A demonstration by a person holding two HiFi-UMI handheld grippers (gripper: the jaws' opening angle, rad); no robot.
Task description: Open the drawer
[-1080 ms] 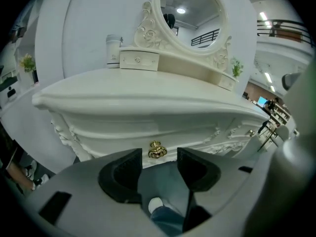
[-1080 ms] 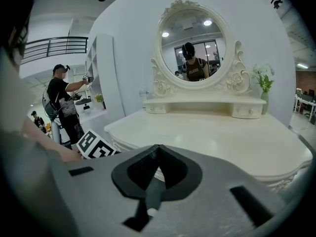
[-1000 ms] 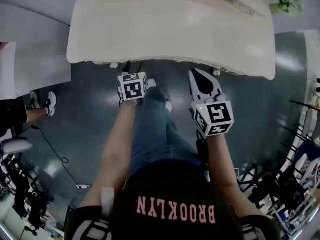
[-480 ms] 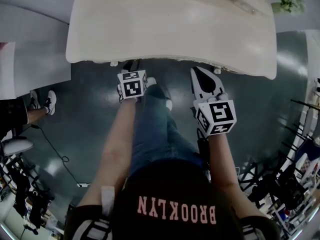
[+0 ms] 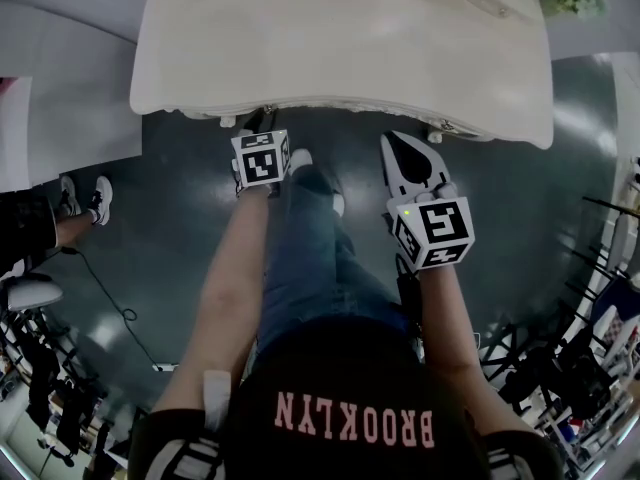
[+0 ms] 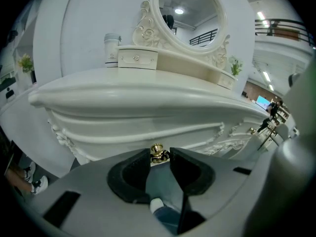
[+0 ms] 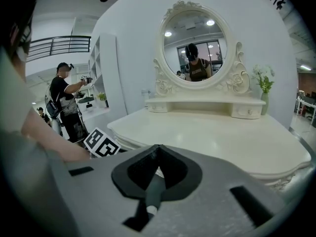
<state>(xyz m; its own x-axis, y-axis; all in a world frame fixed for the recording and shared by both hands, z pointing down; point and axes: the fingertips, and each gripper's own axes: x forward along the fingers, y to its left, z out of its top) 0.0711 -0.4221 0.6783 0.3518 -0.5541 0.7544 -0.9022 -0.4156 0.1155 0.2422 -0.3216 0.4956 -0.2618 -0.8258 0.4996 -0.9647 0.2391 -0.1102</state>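
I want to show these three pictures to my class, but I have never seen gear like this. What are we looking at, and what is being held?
A person holds a hand tool with two fingers in each hand. One picture looks down from a head camera; the others look along each tool. The dressing table carries a mirror and a jar. The left gripper has just been closing, and its fingers now pinch the gold drawer knob. The right gripper is shut and empty.
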